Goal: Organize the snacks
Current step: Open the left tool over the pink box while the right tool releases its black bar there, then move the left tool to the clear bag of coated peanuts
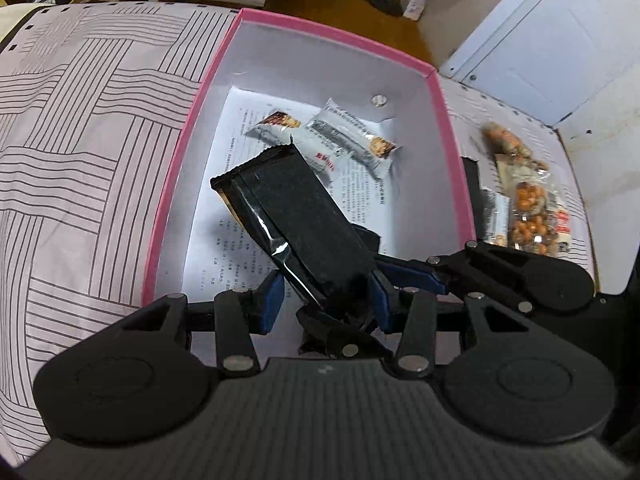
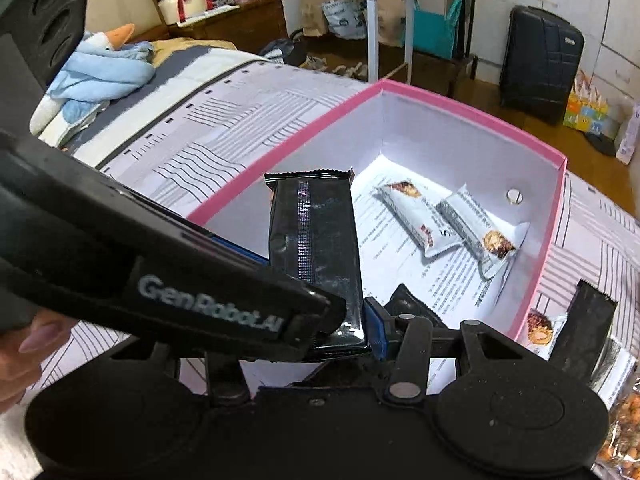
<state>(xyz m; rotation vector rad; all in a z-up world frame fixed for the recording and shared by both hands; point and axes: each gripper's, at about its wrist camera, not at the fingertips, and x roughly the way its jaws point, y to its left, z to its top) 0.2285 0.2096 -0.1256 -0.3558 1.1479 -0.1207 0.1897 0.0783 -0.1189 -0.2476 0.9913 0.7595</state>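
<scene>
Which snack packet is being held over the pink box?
The black packet, clamped in a hand-held gripper. The two white bars lie loose on the box floor.

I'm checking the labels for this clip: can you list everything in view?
Glossy black foil packet: 1, black, above the box, lower end in both jaws.
Open pink cardboard box: 1, pink outside, white inside, on the bedsheet.
White-wrapped snack bars: 2, white, box floor.
Printed paper sheet: 1, white, lining the box.
Clear bags of orange nuts: at least 1, blurred, beside the box.
Striped bedsheet: 1, pale with dark lines, under the box.
Black suitcase: 1, black, on the floor behind.
Left gripper, right gripper: 2, black with blue pads.
</scene>
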